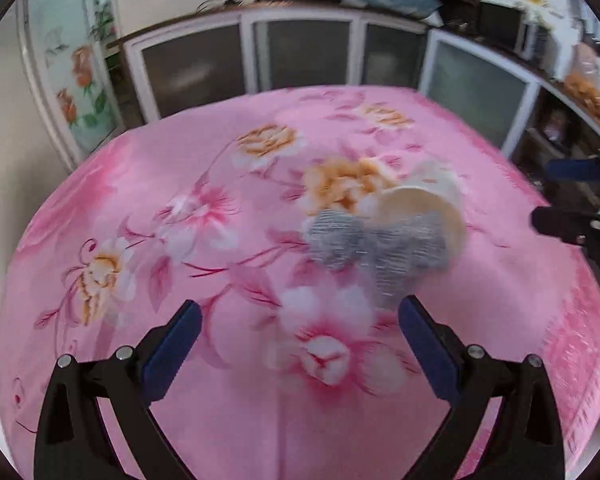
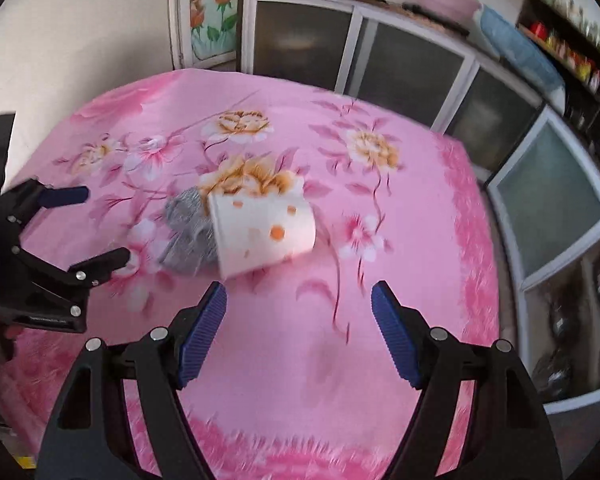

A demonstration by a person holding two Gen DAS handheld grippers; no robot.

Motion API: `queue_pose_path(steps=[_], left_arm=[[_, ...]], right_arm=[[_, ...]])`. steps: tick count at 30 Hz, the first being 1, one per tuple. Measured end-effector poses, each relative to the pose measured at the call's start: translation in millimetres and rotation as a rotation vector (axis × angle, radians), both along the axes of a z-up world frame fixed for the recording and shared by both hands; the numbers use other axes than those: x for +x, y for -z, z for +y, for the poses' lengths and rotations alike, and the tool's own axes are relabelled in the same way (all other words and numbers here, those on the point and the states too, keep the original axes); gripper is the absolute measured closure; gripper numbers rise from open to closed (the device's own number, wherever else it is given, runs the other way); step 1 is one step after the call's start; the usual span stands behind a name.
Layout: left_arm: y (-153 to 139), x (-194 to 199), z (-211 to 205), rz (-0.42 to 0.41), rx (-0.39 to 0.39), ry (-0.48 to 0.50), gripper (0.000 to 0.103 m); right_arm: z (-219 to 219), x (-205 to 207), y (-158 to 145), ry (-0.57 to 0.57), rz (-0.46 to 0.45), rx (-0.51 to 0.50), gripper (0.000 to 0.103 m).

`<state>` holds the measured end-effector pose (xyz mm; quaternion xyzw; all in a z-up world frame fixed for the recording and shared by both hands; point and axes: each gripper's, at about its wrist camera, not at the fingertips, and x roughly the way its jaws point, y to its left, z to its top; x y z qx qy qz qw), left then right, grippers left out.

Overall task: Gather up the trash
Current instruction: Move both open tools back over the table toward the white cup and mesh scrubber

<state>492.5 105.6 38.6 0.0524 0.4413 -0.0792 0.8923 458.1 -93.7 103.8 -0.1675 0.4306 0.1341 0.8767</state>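
A white paper cup (image 2: 266,230) with orange spots lies on its side on the pink floral cloth (image 2: 260,360). A crumpled grey wad (image 2: 188,232) lies at its open mouth. In the left wrist view the cup's mouth (image 1: 416,212) faces me, with the grey wad (image 1: 380,248) in front of it. My left gripper (image 1: 300,328) is open and empty, just short of the wad; it also shows in the right wrist view (image 2: 96,226). My right gripper (image 2: 300,312) is open and empty, just short of the cup; it also shows in the left wrist view (image 1: 560,192).
Low cabinets with dark glass doors (image 1: 308,56) stand beyond the table's far edge and along the right (image 2: 548,196). A door with painted flowers (image 1: 76,76) is at the far left. Shelves with small items (image 2: 568,52) are at the back right.
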Motion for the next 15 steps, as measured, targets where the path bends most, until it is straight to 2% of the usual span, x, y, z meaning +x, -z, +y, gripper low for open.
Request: queue_pose_path(steps=[1,5,7,10,15], left_arm=[[1,5,3,0.006,0.003,-0.012,0.008],[-10,10,33,-0.013,-0.102,-0.089,0.008],[-16,6,50,-0.049,-0.12,-0.143,0.008],[-17,4,63,-0.039,-0.137,-0.147,0.008],[-15,8,68,-0.021,-0.161,-0.156,0.008]], right_arm=[[3,4,3,0.001,-0.002,-0.006,0.032],[12,18,12,0.003,-0.013,-0.037,0.032],[20,21,16,0.008,-0.047,-0.073,0.032],[33,24,21,-0.004,-0.053,-0.098,0.031],[57,33,33,0.052,-0.163,-0.259,0.029]])
